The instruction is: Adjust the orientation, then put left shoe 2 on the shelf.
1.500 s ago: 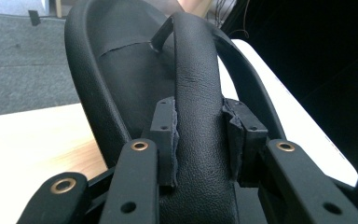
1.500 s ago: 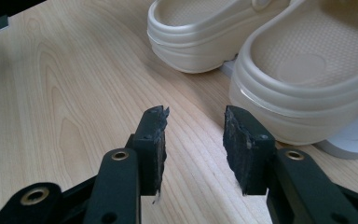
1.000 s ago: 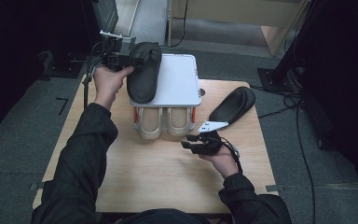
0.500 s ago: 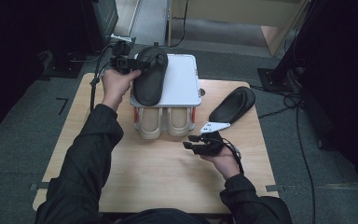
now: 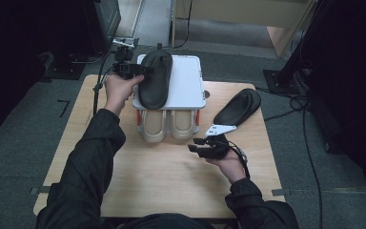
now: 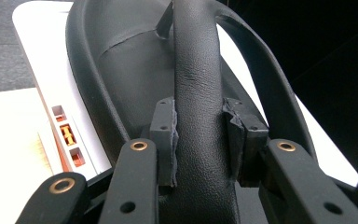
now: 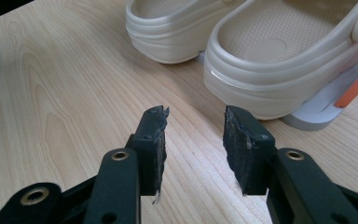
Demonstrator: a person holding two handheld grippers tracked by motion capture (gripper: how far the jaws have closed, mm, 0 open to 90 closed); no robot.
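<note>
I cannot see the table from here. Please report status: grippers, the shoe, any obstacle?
Left gripper shut on black shoe, over white rack. Right gripper open, nothing between its pads, near beige clogs. Second black shoe lies on table. No obstacle seen.

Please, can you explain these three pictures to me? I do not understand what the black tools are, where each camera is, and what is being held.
A person holds a hand tool with two jaws in each hand. One camera looks down from above; one rides on each tool.

The left gripper is shut on the strap of a black leather sandal, over a white shoe rack. Two beige rubber clogs sit beneath it. A second black sandal lies on the wooden table. The right gripper is open, holding nothing.
</note>
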